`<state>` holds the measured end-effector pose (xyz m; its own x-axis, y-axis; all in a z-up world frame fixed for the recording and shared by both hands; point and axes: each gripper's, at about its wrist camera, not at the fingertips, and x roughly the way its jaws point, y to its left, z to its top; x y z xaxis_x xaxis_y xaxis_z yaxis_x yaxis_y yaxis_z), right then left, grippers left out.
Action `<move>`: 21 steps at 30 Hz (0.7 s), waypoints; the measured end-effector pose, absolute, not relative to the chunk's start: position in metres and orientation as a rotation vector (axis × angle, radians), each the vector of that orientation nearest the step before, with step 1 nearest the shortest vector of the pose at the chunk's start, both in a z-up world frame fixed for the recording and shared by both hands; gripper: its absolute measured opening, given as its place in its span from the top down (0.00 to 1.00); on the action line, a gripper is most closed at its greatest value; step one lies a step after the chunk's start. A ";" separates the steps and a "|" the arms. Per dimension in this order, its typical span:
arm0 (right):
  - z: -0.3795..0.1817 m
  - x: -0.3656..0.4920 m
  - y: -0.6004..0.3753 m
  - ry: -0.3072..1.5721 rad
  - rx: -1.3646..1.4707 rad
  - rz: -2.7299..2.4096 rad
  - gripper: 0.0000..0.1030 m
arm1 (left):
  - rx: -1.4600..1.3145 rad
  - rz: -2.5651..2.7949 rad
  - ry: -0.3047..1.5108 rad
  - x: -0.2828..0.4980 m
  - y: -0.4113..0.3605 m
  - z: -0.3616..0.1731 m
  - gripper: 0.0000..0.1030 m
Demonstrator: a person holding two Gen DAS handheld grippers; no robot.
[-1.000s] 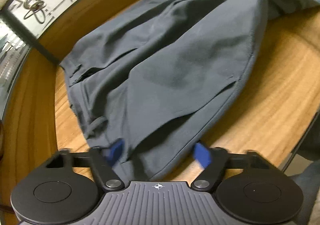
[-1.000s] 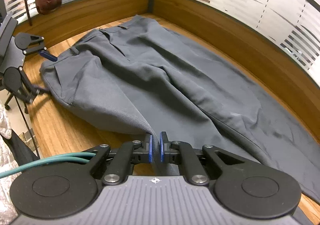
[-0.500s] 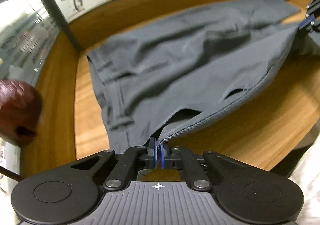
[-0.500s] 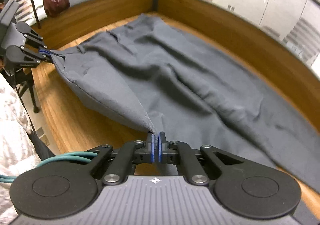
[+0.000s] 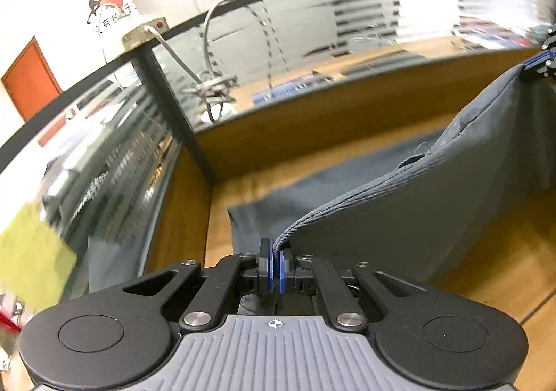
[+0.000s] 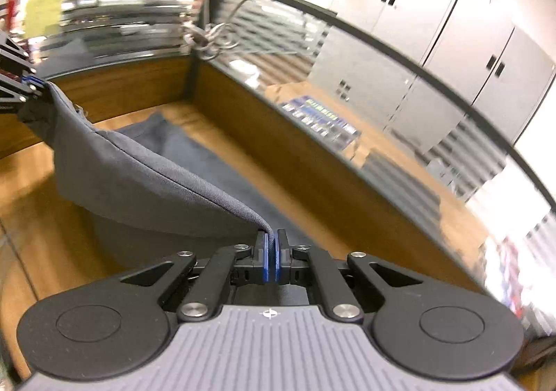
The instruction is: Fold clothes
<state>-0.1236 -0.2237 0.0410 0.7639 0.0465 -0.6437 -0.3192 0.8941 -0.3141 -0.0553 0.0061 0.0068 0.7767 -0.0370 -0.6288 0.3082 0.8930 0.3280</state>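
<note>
Both claws are now raised well above where they were a second ago, and the trousers (image 5: 434, 203) are coming up with them — earlier most of the grey cloth was lying spread on the surface (image 5: 486, 273), now one long edge is hanging in the air between the two claws.

Left claw (image 5: 275, 269): a second ago its blue pads were standing wide apart on either side of the cloth; now they are clenched on a stitched edge of the trousers, which is running up and away to the right. Right claw (image 6: 270, 260): clenched as before, pinching another point of the same edge, the cloth sloping off to the upper left.

Each claw is showing in the other's view — the right claw at the far right edge of the left view, the left claw at the far left edge of the right view — each with cloth drooping from it.

Below the lifted edge, the rest of the trousers is trailing on the wooden surface near the corner of the glass partition (image 6: 347, 85). That partition and the grey cabinets (image 6: 434, 15) behind it are filling far more of both views than earlier.
</note>
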 end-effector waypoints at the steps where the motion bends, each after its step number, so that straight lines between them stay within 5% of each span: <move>1: 0.042 -0.111 -0.226 0.672 -0.442 0.201 0.97 | 0.429 -0.183 0.655 -0.045 0.004 0.009 0.95; 9: 0.015 0.009 -0.245 0.740 -0.516 0.227 0.97 | 0.386 -0.120 0.758 0.066 -0.008 -0.004 0.95; 21: -0.106 0.158 -0.253 1.025 -0.504 0.387 0.97 | 0.436 -0.110 0.885 0.175 -0.010 -0.092 0.94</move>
<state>0.1580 -0.2532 -0.1060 0.4688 0.0713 -0.8804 -0.5283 0.8214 -0.2148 0.1751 -0.0096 -0.0925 0.6340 0.0848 -0.7686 0.2700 0.9071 0.3228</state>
